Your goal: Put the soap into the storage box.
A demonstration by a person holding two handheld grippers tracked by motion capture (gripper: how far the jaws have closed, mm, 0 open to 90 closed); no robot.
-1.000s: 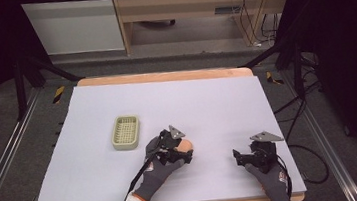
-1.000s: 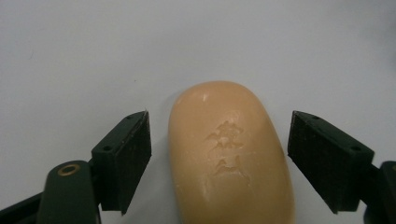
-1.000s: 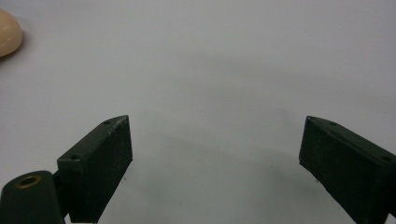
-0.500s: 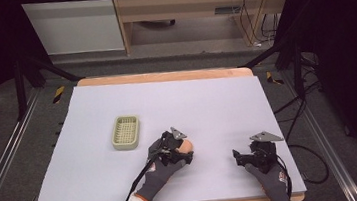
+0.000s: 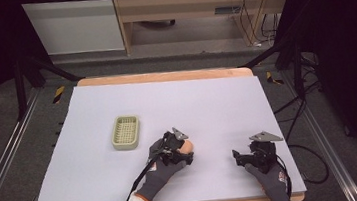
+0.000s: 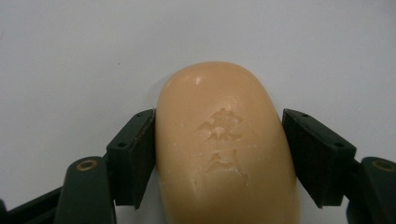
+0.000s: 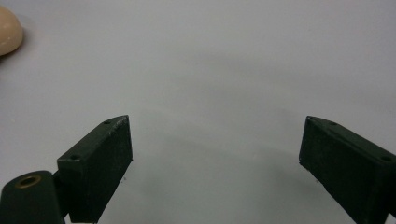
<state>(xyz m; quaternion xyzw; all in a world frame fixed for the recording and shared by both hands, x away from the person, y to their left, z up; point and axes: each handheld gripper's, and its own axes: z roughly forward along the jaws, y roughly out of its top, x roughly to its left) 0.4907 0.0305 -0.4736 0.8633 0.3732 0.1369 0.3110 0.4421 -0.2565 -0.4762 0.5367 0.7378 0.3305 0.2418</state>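
A peach-coloured bar of soap [image 6: 224, 149] with a stamped mark lies on the pale grey mat [image 5: 206, 97]. My left gripper [image 6: 217, 158] has one black jaw against each long side of it, shut on the bar. In the high view the soap [image 5: 188, 145] shows at the tip of the left gripper [image 5: 184, 152], near the front middle of the mat. My right gripper [image 5: 236, 155] rests low over the mat to the right, pointing left. Its jaws [image 7: 215, 158] stand wide open over bare mat, and the soap's edge [image 7: 8, 30] shows far off at upper left.
A small pale green slotted dish [image 5: 125, 132] sits on the mat left of the left gripper. The wooden table edge [image 5: 164, 75] frames the mat. Cables, stand legs and a cabinet lie beyond the table.
The left hand has crept slightly right and nearer with the soap between its jaws. The right gripper has stayed put.
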